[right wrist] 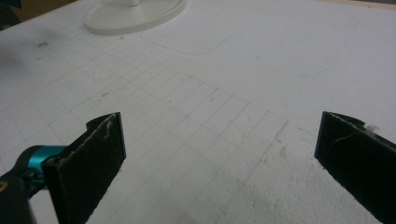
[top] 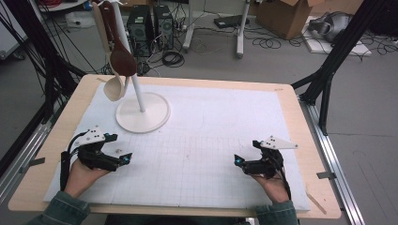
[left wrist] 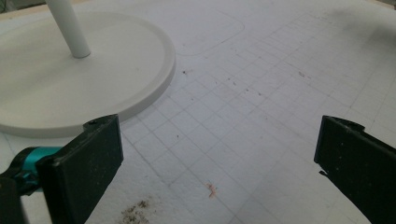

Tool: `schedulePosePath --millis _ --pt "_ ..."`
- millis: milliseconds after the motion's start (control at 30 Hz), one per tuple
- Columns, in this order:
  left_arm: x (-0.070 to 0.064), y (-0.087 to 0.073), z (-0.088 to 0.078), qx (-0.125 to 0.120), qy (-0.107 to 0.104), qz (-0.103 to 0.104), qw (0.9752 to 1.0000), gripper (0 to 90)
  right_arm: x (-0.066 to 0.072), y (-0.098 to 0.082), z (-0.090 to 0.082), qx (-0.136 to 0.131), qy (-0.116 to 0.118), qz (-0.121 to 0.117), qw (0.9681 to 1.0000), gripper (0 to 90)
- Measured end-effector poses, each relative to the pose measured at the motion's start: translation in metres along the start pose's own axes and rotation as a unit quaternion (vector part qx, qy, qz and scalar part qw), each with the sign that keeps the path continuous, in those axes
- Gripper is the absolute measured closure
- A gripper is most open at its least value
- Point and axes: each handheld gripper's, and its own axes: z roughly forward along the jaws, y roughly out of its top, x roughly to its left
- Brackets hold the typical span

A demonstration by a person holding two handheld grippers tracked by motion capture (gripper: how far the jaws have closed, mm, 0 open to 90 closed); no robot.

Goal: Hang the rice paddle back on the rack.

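Two grippers, left gripper and right gripper, rest on the gridded mat, jaws apart, empty. Ahead of the left: white stand, cream spoon and brown spoon hanging. Step judged: start; next, reach up to a spoon.

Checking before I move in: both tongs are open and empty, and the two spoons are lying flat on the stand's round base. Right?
Not quite. The brown spoon and the pale spoon hang from the top of the stand, above its base, as the high view shows. The left tongs and right tongs are indeed open and empty.
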Motion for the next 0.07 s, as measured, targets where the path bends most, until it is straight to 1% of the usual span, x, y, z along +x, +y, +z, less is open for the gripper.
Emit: schedulePosePath --millis 67 --pt "0.0 -0.0004 -0.0002 -0.001 0.0 -0.001 1.0 1.8 -0.0005 -0.001 -0.0007 0.002 -0.001 0.001 1.0 1.0"
